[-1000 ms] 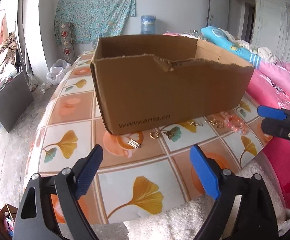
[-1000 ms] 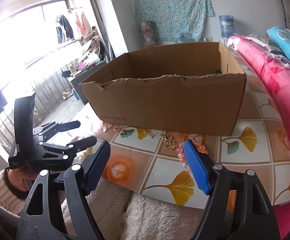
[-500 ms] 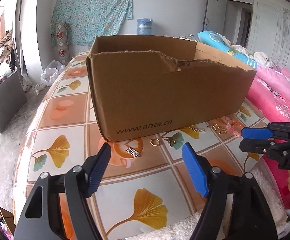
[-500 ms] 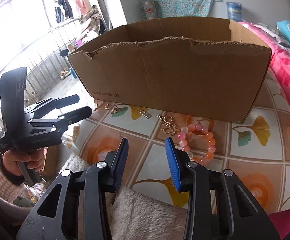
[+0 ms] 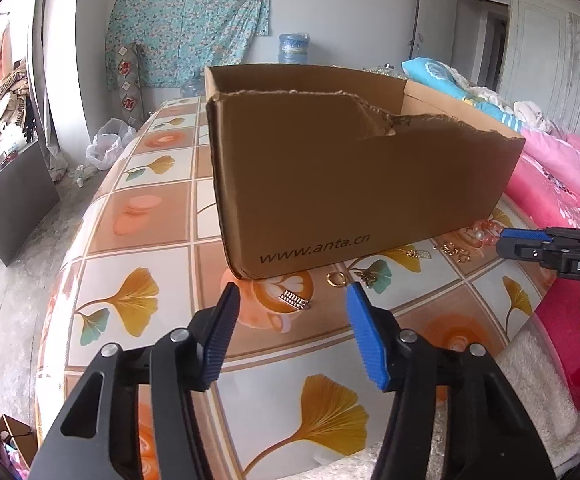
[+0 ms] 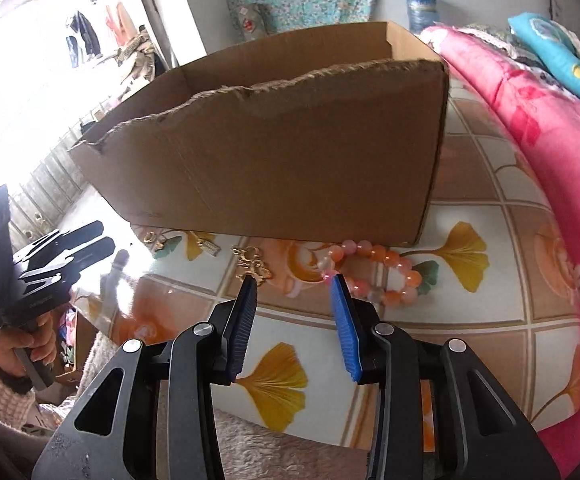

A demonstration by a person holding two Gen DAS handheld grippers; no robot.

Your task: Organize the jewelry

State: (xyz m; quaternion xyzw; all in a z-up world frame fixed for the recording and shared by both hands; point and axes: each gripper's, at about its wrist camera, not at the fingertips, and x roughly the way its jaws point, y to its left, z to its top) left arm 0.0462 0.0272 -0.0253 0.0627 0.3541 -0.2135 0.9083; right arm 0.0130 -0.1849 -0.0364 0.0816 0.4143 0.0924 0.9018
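Note:
A torn brown cardboard box (image 5: 350, 184) (image 6: 290, 152) stands on the ginkgo-patterned table (image 5: 137, 220). Jewelry lies along its front: a silver rhinestone bar (image 5: 296, 301), a gold ring (image 5: 336, 279), a gold charm (image 6: 251, 262) and a pink-orange bead bracelet (image 6: 386, 276). My left gripper (image 5: 294, 296) hovers just before the silver bar with its jaws closing, the pads still well apart from it. My right gripper (image 6: 293, 280) is open between the gold charm and the bracelet, with nothing between its pads. It also shows in the left wrist view (image 5: 506, 242).
Pink bedding (image 6: 530, 128) and blue pillows rise right of the table. A white fuzzy cloth (image 6: 290, 452) hangs over the near edge. A second silver bar (image 6: 208, 245) lies by the box. A water bottle (image 5: 293, 47) stands behind the box.
Both grippers' jaws have narrowed. The right gripper has dropped and moved in close to the bracelet and gold charm. The left gripper has edged nearer the silver bar.

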